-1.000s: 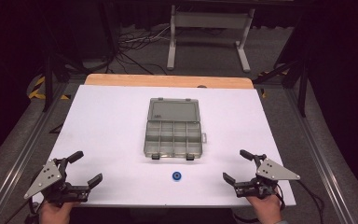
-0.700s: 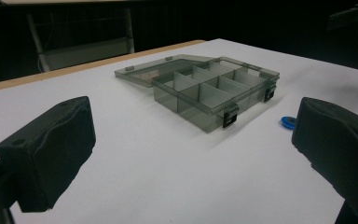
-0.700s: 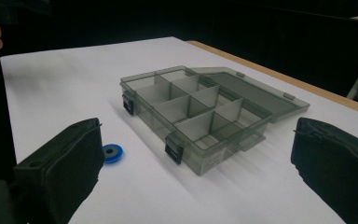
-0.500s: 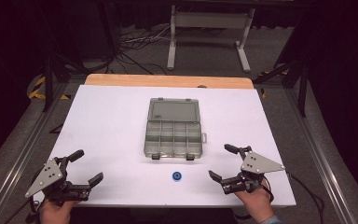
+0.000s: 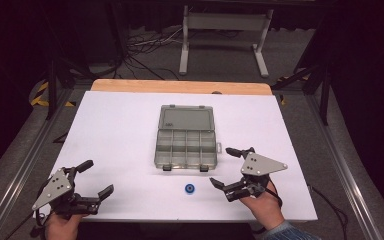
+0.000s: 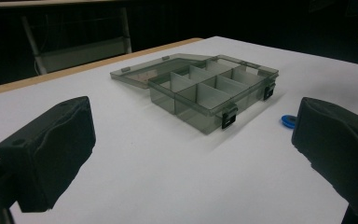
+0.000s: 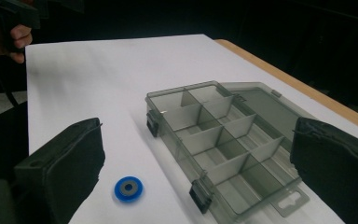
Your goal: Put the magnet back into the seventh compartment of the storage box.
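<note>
High view shows both grippers, left (image 5: 96, 178) and right (image 5: 223, 167), jaws wide, flanking a blue ring (image 5: 190, 188) before the open compartment box (image 5: 186, 136).

An open compartment box (image 5: 186, 137) sits mid-frame on a white table (image 5: 110, 130), a small blue ring (image 5: 190, 188) just below it. Two hand-held grippers, left (image 5: 91, 181) and right (image 5: 226, 168), hover wide-jawed at the lower corners.
</note>
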`<state>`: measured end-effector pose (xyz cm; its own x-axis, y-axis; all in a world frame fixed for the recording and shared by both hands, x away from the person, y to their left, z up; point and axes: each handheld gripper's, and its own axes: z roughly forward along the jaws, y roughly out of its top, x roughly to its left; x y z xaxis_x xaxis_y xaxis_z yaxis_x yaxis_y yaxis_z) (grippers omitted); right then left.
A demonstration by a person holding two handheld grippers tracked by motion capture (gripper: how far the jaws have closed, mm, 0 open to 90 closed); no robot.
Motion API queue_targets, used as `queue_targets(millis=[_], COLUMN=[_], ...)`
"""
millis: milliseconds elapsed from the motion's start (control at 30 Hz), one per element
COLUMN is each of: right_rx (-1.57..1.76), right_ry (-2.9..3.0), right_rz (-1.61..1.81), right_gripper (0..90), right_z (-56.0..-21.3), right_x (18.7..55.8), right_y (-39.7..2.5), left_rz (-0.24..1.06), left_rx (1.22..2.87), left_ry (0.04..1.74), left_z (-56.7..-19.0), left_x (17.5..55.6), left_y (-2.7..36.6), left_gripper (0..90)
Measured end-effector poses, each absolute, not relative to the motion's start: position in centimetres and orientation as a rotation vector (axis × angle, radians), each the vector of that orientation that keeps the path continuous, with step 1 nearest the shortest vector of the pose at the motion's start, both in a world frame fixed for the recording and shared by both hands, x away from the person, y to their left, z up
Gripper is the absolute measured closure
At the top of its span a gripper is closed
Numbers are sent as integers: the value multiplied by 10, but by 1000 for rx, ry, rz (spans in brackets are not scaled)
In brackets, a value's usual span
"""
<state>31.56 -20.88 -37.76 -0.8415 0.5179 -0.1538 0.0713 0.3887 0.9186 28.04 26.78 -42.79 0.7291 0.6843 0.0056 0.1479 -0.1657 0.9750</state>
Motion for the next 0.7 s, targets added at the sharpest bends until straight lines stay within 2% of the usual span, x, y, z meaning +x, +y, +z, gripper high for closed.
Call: queue_targets(millis=[367, 700], right_rx=[454, 390], right_ry=[2386, 2653], right_rz=[1400, 1179], right_gripper=[33, 113], right_z=[-376, -375], right_x=[327, 334], right_y=[-178, -152], left_rz=[536, 540], left_rx=[1697, 1697], left_ry=[671, 679], left_z=[-429, -429], left_x=[280, 280], left_y=[267, 268], left_gripper=[4, 4])
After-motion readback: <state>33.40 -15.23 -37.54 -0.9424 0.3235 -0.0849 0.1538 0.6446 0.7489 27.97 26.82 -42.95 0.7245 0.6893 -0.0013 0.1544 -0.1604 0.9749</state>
